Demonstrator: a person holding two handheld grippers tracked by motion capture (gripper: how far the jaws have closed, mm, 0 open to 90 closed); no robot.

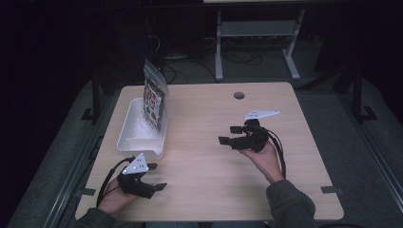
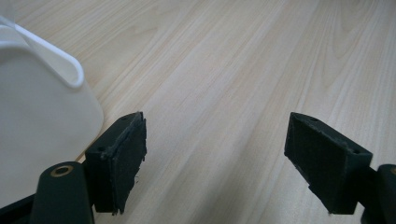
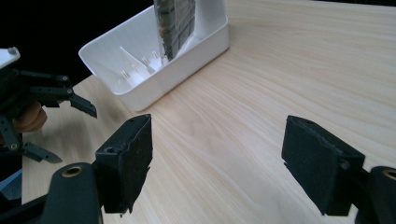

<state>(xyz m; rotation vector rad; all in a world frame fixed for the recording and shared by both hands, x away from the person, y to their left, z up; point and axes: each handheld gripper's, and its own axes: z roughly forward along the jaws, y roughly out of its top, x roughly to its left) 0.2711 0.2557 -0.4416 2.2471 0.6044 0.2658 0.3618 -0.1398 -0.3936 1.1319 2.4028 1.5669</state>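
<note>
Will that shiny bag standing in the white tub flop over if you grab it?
Probably. The bag looks like thin clear plastic, so likely floppy and slippery. It stands tall, leaning on the white tub wall, so a nudge might tip it.

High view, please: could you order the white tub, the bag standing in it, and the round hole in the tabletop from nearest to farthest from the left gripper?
1. The white tub, just beyond the left gripper, near the table's left edge.
2. The bag, upright at the tub's far end.
3. The round hole, near the far edge, right of centre.
</note>
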